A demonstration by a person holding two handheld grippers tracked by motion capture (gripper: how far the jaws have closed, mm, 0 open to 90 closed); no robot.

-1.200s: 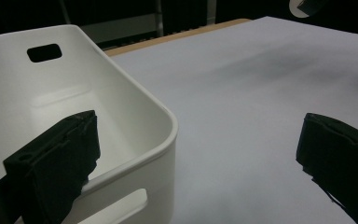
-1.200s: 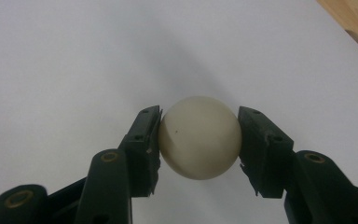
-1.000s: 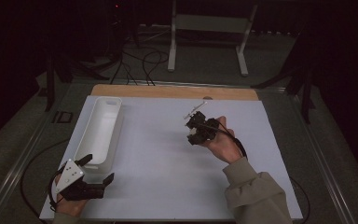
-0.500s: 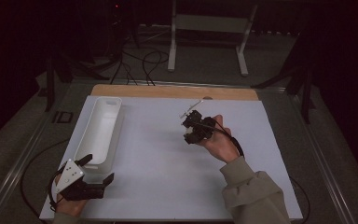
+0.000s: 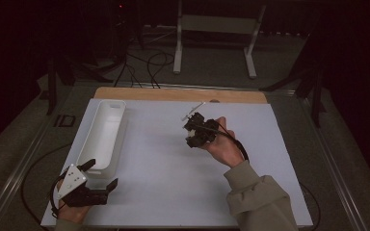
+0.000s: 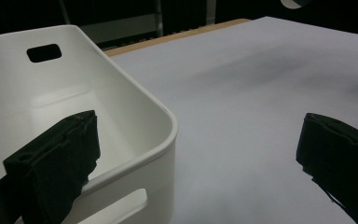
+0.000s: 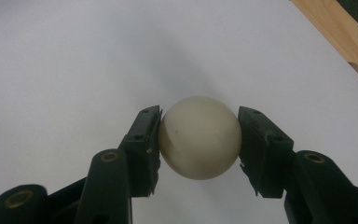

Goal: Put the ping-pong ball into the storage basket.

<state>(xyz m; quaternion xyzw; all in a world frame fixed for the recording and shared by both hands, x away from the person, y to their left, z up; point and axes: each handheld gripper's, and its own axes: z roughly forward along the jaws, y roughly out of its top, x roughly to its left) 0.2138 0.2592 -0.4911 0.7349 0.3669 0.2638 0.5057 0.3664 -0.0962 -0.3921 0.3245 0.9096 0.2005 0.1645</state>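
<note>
Right gripper (image 7: pixel 199 140): jaws clenched on a cream ball (image 7: pixel 199 137), one pad on each flank, held clear above the white sheet (image 5: pixel 173 159). Over the last second it has drifted slightly leftward, toward the white bin (image 5: pixel 101 137); likely a carry toward it. Left gripper (image 5: pixel 99 185): jaws spread wide, empty, unmoved, one jaw over the bin's near corner.

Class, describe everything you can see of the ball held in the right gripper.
The ball is small, round and cream-white, smooth and matt, with a tiny dark speck on its left side. It looks like hard plastic. The right gripper clamps it, one black jaw pressing each side at its middle. It is held above the white table sheet, near the wooden edge.
</note>
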